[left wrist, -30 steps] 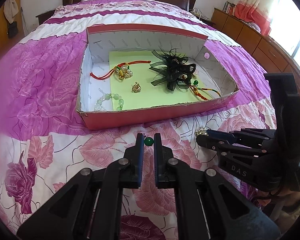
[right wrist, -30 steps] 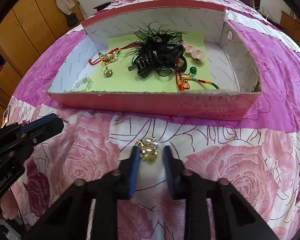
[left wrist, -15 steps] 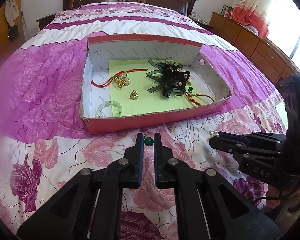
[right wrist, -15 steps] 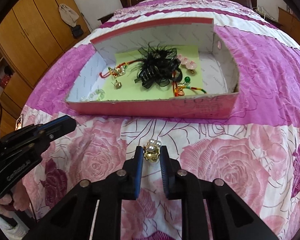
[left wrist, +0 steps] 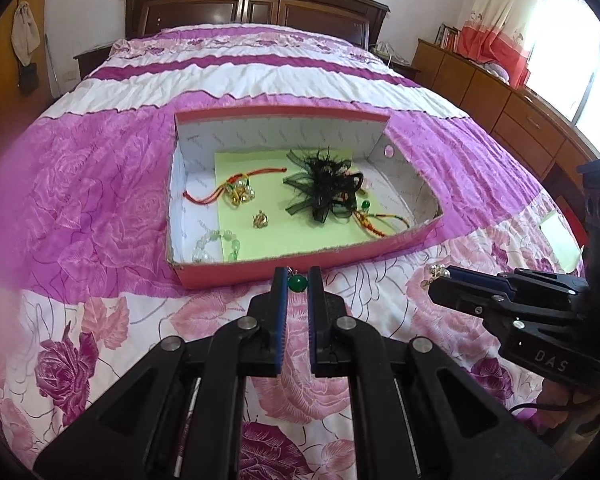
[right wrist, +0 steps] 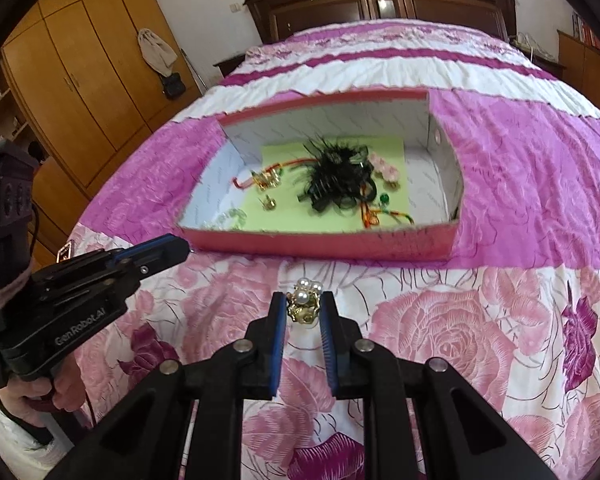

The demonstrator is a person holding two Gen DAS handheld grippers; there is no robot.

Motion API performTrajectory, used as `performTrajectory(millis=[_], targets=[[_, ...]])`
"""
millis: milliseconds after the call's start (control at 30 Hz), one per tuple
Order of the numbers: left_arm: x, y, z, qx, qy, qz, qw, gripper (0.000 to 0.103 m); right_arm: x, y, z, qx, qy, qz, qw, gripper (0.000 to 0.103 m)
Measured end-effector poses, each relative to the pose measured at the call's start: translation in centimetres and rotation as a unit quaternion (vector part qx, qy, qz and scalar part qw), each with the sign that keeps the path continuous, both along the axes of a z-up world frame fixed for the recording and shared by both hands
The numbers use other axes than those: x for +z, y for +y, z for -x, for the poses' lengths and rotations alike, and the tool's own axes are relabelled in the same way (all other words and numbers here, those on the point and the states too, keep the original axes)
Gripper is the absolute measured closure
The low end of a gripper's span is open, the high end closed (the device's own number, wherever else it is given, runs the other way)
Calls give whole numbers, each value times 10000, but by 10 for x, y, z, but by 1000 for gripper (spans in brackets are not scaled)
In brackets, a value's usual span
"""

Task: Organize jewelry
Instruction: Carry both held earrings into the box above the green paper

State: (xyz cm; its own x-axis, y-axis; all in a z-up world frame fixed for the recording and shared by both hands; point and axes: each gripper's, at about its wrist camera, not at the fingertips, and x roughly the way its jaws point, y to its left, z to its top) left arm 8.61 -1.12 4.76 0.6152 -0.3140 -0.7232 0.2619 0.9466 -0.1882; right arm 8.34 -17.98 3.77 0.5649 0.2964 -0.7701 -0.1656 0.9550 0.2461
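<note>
A: Bedroom, floral pink-and-purple bedspread (left wrist: 100, 184), red cardboard box with white lining (left wrist: 300, 274) lying open on it. What are you holding?

B: Your left gripper (left wrist: 298, 280) pinches a small green bead pendant (left wrist: 298, 283); your right gripper (right wrist: 303, 308) is narrow, clamped on a gold brooch with white pearls (right wrist: 304, 306). Both sit above the quilt, just short of the box's near wall, probably so you can drop them in with the rest.

A: View differences?

B: Right wrist shows pale pink flower pieces (right wrist: 386, 166) behind the black feathered hair clip (right wrist: 338, 184); the left view hardly does. Left shows the pale green bead bracelet (left wrist: 216, 244) clearly; right blurs it.
</note>
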Motion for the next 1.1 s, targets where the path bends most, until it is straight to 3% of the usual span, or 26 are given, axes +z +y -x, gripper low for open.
performTrajectory(millis=[567, 833, 1100], targets=[[17, -3, -29, 213, -582, -111, 9980, 102, 30, 11, -27, -1, -841, -8, 9965, 84], [6, -8, -55, 220, -471, -176, 9985, 102, 17, 14, -58, -3, -673, 87, 9977, 84], [-22, -9, -79, 267, 59, -170, 9995, 102, -10, 13, -89, -12, -193, 183, 9996, 84]])
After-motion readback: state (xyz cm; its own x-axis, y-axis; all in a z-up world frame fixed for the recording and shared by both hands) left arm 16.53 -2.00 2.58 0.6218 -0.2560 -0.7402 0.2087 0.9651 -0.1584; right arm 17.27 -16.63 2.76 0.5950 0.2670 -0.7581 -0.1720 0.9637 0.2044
